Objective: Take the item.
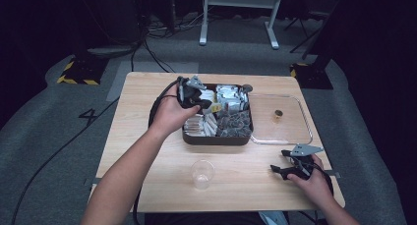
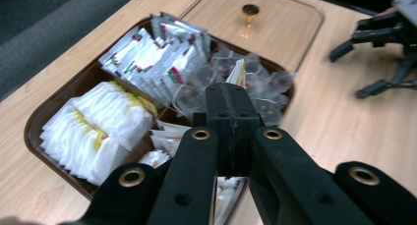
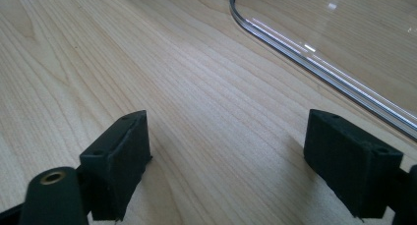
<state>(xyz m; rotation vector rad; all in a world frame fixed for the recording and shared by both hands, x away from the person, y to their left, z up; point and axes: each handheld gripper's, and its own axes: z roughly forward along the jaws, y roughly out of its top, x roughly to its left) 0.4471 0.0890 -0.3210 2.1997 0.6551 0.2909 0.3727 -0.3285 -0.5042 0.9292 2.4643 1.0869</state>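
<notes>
At the near edge of the wooden counter (image 1: pixel 147 151), a person's right hand (image 1: pixel 311 182) rests the right tongs (image 1: pixel 284 162) low on the wood, jaws spread wide apart with nothing between them; in the right gripper view the two black pads (image 3: pixel 117 161) sit just above the bare grain. Left of that hand, near the front of the counter, an empty clear plastic cup (image 1: pixel 202 174) stands upright, well apart from both tools. Beyond the right tongs lies a clear lid (image 1: pixel 290 136) flat on the counter, its small brass knob (image 1: pixel 278 115) pointing up and its curved rim (image 3: pixel 314 63) crossing the right gripper view. Just beside the lid on its left sits a dark brown tray (image 1: pixel 216 138) divided into compartments: white packets with yellow marks (image 2: pixel 98 126), white packets with red and green print (image 2: pixel 157 58), and clear wrapped sachets with dark contents (image 2: pixel 255 87). The person's left hand (image 1: pixel 169 114) reaches over the tray with the left tongs (image 1: pixel 212 107), jaws pressed together on a slim white and yellow packet (image 2: pixel 238 72), which stands up from between the pads (image 2: pixel 231 112) above the tray's middle. Farther off, grey carpeted floor (image 1: pixel 49 136), black cables and a white frame's legs (image 1: pixel 236 18) fade into a dark room.
</notes>
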